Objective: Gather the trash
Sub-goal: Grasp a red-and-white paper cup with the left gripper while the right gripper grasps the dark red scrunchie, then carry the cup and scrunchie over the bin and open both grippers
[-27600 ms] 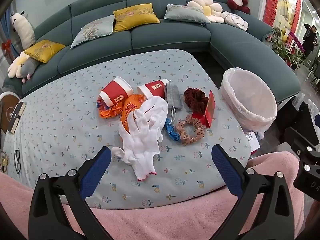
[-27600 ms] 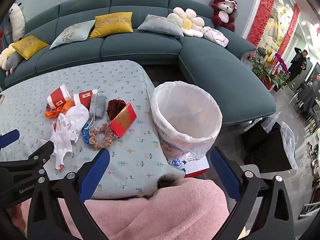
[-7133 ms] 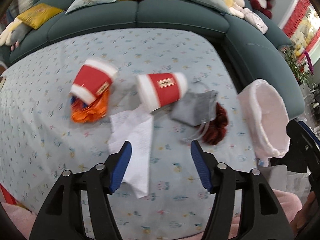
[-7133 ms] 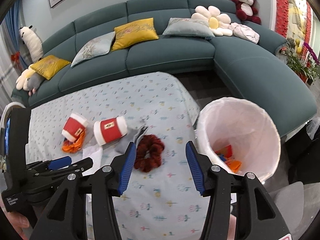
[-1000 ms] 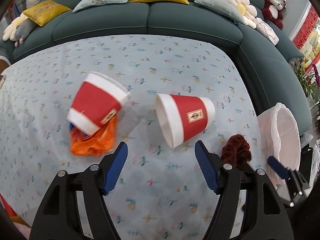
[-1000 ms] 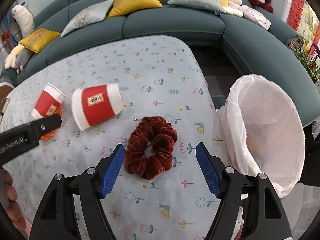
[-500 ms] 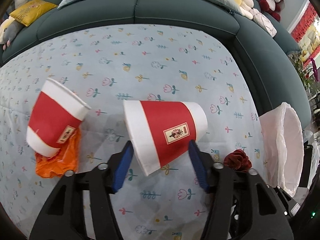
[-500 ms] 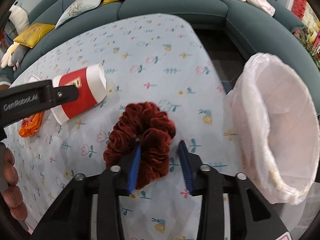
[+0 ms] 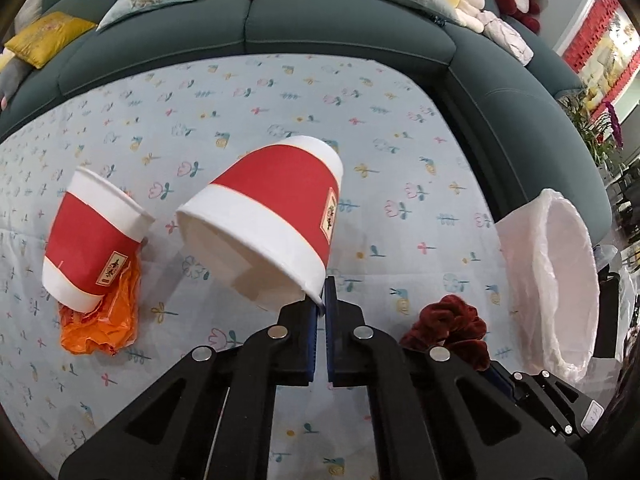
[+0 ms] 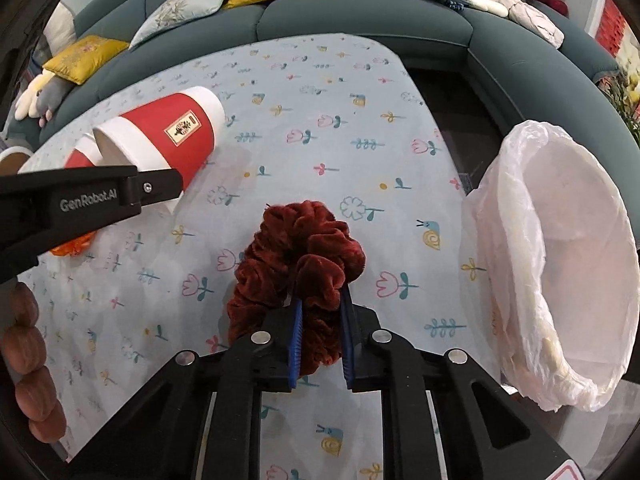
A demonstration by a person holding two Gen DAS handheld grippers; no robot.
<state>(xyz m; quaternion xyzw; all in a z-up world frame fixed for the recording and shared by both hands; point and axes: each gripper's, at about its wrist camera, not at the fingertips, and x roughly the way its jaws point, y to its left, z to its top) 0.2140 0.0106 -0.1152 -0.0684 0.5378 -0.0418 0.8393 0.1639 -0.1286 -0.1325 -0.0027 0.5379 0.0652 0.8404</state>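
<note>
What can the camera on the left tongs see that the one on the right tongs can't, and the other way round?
Only the left camera shows the left tongs pinching the rim of a red paper cup, and the whole second cup lying on an orange bag.

Only the right camera shows the right tongs shut on the dark red scrunchie, and the person's fingers.

Both show the held cup, the scrunchie, the flowered tablecloth, the lined bin and the green sofa.

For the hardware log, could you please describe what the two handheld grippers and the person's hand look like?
Both the left gripper and right gripper are matte black plastic linkages with round silver pivot bolts and blue finger pads. The left one's side reads "GenRobot.AI" in white. Bare knuckles of the left hand show; no cables or sleeves visible.
</note>
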